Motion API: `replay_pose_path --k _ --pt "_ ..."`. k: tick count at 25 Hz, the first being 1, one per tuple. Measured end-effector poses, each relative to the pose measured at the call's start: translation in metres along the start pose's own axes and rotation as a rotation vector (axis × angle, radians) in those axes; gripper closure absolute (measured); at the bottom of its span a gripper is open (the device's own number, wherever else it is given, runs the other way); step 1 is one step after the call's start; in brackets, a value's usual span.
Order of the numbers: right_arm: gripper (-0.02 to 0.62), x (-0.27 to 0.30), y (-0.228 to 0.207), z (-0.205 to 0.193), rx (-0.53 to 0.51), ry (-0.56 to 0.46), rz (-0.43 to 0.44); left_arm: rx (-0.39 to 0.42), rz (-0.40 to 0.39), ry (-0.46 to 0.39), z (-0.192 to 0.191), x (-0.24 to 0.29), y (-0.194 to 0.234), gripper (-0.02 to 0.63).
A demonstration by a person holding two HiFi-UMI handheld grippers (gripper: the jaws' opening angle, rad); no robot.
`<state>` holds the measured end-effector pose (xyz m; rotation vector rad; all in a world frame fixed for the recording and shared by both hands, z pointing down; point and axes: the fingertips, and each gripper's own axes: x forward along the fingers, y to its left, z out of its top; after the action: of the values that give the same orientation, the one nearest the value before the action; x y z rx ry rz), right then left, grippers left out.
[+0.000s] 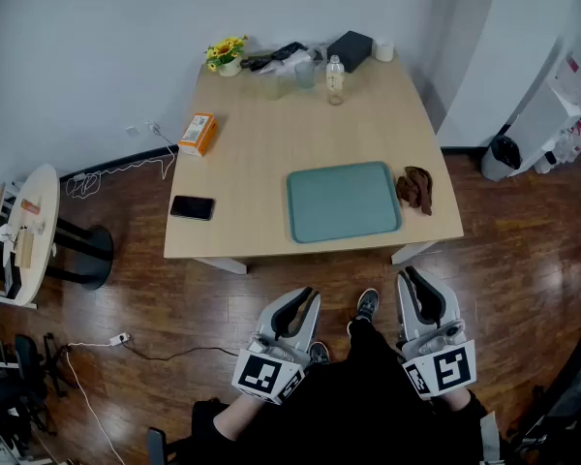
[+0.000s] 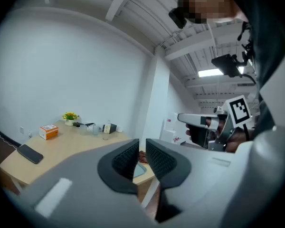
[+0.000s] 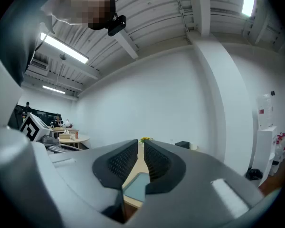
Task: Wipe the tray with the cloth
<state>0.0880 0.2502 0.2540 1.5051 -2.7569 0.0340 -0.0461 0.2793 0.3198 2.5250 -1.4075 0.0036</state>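
- On the tabletop (image 1: 261, 143), cloth (image 1: 414, 189) is lying bunched by the tray (image 1: 343, 201): likely soft, so grab a fold.
- I'm carrying left hand-held gripper (image 1: 295, 310), right hand-held gripper (image 1: 421, 294) closed, empty.

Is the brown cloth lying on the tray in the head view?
No, the cloth lies on the table, beside the right edge of the tray.

Cloth (image 1: 414, 189) right of tray (image 1: 343, 201), on table (image 1: 261, 153).

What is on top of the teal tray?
Nothing: the tray shows bare all over, with no part covered. The brown cloth lies on the table beside its right edge.
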Motion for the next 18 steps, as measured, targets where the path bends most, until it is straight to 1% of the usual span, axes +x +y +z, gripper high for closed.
replay_pose_path --k 3,5,9,11,13,15,18 --pt "0.543 0.036 -0.036 -0.010 0.017 -0.004 0.012 0.012 0.031 0.020 0.000 0.042 0.021 0.580" --pt "0.535 0.063 -0.059 -0.010 0.018 -0.012 0.038 0.025 0.055 0.014 0.008 0.072 0.033 0.580" --pt "0.523 0.115 -0.101 0.007 0.017 -0.049 0.114 0.057 0.120 -0.042 0.052 0.129 0.049 0.580" --pt "0.522 0.135 -0.118 0.012 0.016 -0.056 0.149 0.073 0.155 -0.083 0.071 0.147 0.053 0.580" --pt "0.518 0.152 -0.132 0.013 0.022 -0.045 0.170 0.073 0.186 -0.105 0.082 0.160 0.059 0.578" --pt "0.517 0.165 -0.143 0.013 0.033 -0.033 0.172 0.061 0.209 -0.096 0.085 0.170 0.070 0.578" --pt "0.517 0.181 -0.154 0.009 0.048 -0.021 0.158 0.044 0.215 -0.069 0.083 0.184 0.089 0.577"
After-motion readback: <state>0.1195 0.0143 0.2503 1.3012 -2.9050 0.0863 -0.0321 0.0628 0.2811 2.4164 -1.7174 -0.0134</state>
